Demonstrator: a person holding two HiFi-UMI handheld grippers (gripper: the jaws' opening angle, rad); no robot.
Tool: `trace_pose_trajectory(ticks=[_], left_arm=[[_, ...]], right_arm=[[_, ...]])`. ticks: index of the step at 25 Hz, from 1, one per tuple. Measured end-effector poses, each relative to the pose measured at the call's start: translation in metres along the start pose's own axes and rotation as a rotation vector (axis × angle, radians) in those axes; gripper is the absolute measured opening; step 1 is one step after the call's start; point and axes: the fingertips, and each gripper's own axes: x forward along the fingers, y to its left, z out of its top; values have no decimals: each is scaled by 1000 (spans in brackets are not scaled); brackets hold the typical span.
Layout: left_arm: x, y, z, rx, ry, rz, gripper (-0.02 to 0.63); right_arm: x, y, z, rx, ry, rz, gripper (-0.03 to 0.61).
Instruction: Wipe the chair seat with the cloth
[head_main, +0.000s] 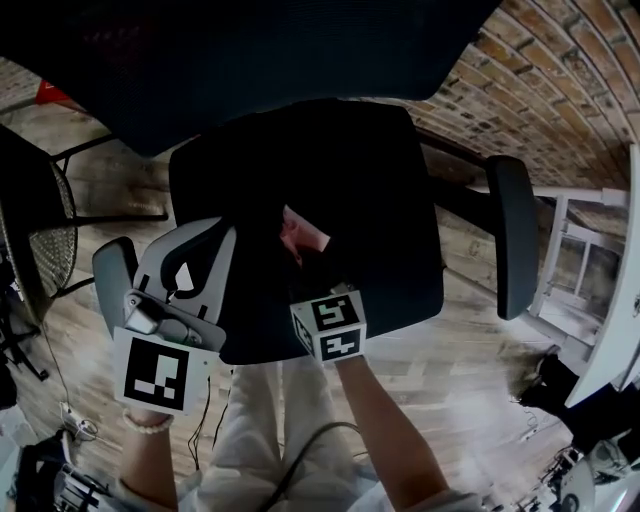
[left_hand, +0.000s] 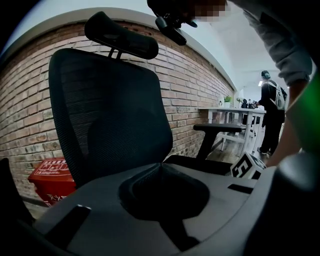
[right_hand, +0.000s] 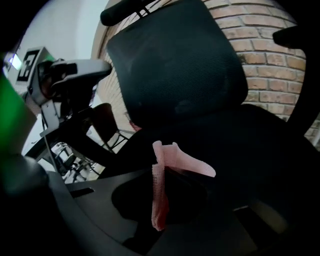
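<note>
The black chair seat (head_main: 370, 210) fills the middle of the head view, under the tall mesh backrest (head_main: 250, 50). My right gripper (head_main: 297, 252) reaches over the seat's front part and is shut on a pink cloth (head_main: 303, 233). In the right gripper view the cloth (right_hand: 170, 162) sticks up folded between the jaws, with one flap bent to the right above the seat (right_hand: 260, 135). My left gripper (head_main: 218, 235) hovers at the seat's front left edge. Its grey jaws meet at the tips with nothing between them, pointing at the backrest (left_hand: 110, 115).
A black armrest (head_main: 510, 235) stands right of the seat. A brick wall (head_main: 570, 70) runs behind, with a white table frame (head_main: 600, 300) at the right. Another dark chair (head_main: 40, 220) is at the left and a red box (left_hand: 50, 177) lies by the wall. A person (left_hand: 272, 110) stands far off.
</note>
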Motion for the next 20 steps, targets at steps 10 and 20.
trace_pose_trajectory(ticks=[10,20], left_arm=[[-3,0,2,14,-28,-8,18],[-3,-2,2,18,-33,-28,18]], right_arm=[[6,97,-41,-30,64,194,55],[5,133,-53,-86,93,279,54]])
